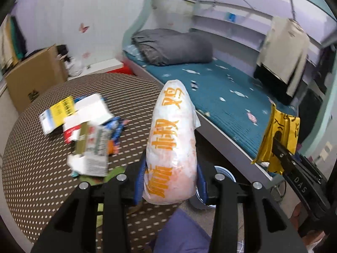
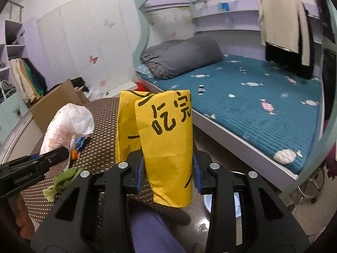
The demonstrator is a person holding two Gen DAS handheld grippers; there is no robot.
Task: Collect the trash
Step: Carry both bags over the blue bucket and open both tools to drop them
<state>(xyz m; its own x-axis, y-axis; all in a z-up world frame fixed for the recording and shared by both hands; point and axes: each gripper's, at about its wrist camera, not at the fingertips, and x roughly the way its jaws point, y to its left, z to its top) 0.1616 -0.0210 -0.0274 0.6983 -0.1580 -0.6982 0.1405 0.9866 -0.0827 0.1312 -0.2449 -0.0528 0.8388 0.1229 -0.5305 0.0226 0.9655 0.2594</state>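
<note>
A crumpled white wrapper [image 1: 171,147] with orange print is clamped upright between the left gripper [image 1: 170,181] pads, while a folded yellow paper bag [image 2: 166,143] is pinched by the right gripper [image 2: 168,177]. More litter [image 1: 84,130] is left scattered on the dotted round table [image 1: 42,185].

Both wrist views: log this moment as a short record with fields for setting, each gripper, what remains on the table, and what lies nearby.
setting: bedroom, round dotted table beside a bed
left gripper: shut on white wrapper with orange print
right gripper: shut on yellow paper bag with black writing
on table: pile of packaging, green rag
nearby: cardboard box
</note>
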